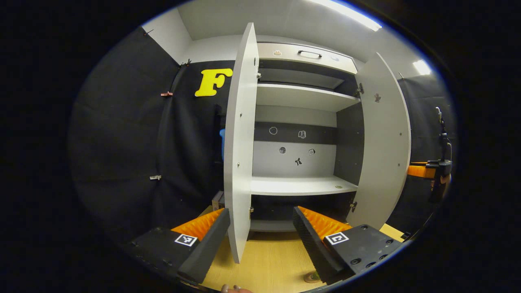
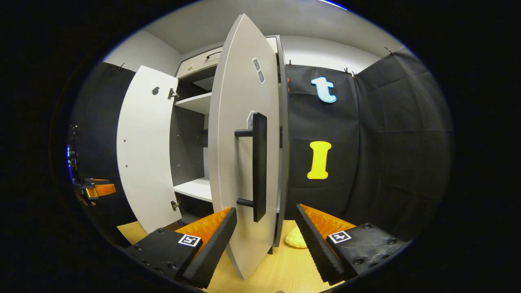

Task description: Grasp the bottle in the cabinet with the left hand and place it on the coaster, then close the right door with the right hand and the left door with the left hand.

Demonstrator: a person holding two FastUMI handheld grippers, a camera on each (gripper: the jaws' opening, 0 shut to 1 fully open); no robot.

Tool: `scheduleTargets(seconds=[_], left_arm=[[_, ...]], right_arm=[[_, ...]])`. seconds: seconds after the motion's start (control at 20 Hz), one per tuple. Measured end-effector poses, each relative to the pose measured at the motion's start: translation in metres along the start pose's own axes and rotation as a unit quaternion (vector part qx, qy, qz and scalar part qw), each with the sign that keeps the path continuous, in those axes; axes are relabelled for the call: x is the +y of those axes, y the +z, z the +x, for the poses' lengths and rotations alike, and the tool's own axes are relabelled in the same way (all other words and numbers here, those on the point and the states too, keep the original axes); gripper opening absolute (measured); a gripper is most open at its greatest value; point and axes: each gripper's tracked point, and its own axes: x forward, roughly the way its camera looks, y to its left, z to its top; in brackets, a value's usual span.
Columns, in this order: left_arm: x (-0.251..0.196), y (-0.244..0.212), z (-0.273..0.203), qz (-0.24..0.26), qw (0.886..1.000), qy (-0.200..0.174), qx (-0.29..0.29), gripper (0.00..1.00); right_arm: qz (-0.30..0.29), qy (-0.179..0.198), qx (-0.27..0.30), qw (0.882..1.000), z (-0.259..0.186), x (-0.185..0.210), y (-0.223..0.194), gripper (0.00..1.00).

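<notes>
1. Cabinet: both doors open, shelves look bare, so I judge the bottle is out already; I can't spot it or confirm the coaster.
2. Right door: its edge sits between my right gripper fingers, spread wide, lined up to push it shut.
3. Left door: between my left gripper fingers, also wide, nothing held.
4. Handle: hides the interior behind it.

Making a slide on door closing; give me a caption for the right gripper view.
Open right gripper straddles the edge of the cabinet's right door, beside its handle.
</notes>
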Motion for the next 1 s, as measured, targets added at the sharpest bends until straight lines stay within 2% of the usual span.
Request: scheduleTargets(seconds=[0.25,0.65,0.7,0.75,0.8,0.9,1.0], left_arm=[[0.012,-0.004,0.004,0.022,1.0,-0.008,0.01,0.98],[0.054,-0.004,0.014,0.04,0.999,0.008,0.012,0.98],[0.06,-0.002,0.015,0.04,0.999,0.011,0.01,0.98],[0.067,0.0,0.016,0.04,0.999,0.013,0.009,0.98],[0.075,0.002,0.017,0.04,0.999,0.015,0.008,0.98],[0.088,0.006,0.023,0.043,0.999,0.018,0.008,0.98],[0.102,0.014,0.029,0.042,0.999,0.019,-0.001,0.98]], right_arm=[[-0.011,0.023,0.003,1.0,0.016,0.029,0.0,0.98],[-0.028,0.049,-0.001,0.998,0.056,0.079,-0.002,0.96],[-0.03,0.056,-0.002,0.998,0.063,0.089,-0.002,0.91],[-0.031,0.068,0.0,0.997,0.07,0.101,-0.004,0.96],[-0.036,0.078,0.001,0.996,0.077,0.113,-0.005,0.96],[-0.047,0.075,-0.006,0.996,0.082,0.121,-0.001,0.95],[-0.048,0.07,-0.011,0.996,0.078,0.124,0.0,0.98]])
